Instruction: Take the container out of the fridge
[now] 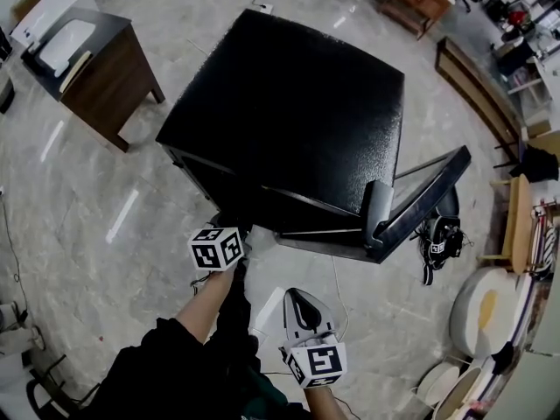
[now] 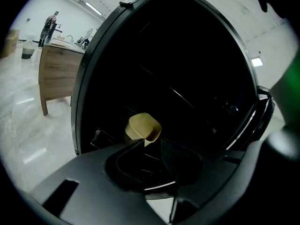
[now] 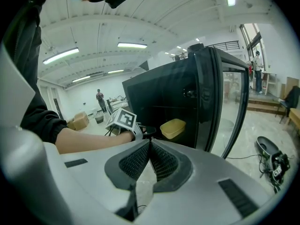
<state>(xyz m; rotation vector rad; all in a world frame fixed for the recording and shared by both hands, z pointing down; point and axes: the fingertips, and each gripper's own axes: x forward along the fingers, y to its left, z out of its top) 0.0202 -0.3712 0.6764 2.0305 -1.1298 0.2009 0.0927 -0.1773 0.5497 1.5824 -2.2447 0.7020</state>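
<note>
On the floor, mid-room: black fridge (image 1: pixel 289 112) with glass door (image 1: pixel 420 204) swung wide to the right. Down at the open front, left gripper (image 2: pixel 153 146), reaching into the dark interior with jaws spread apart, clamped on nothing yet. Well back from the opening, right gripper (image 3: pixel 150 141), pinched fully together, empty, apparently idle. Inside, on a shelf by the look of it and just past the left jaw tips: yellow container (image 2: pixel 143 127), also visible from the right gripper view, beside the door edge. Too dark to tell whether touching the near jaw tip or just short of it. Reads as the reach-in step, grasp not yet made. Next, probably: ease forward to straddle one container wall, close firmly, lift clear of the shelf, draw straight out past the door frame without clipping it.
</note>
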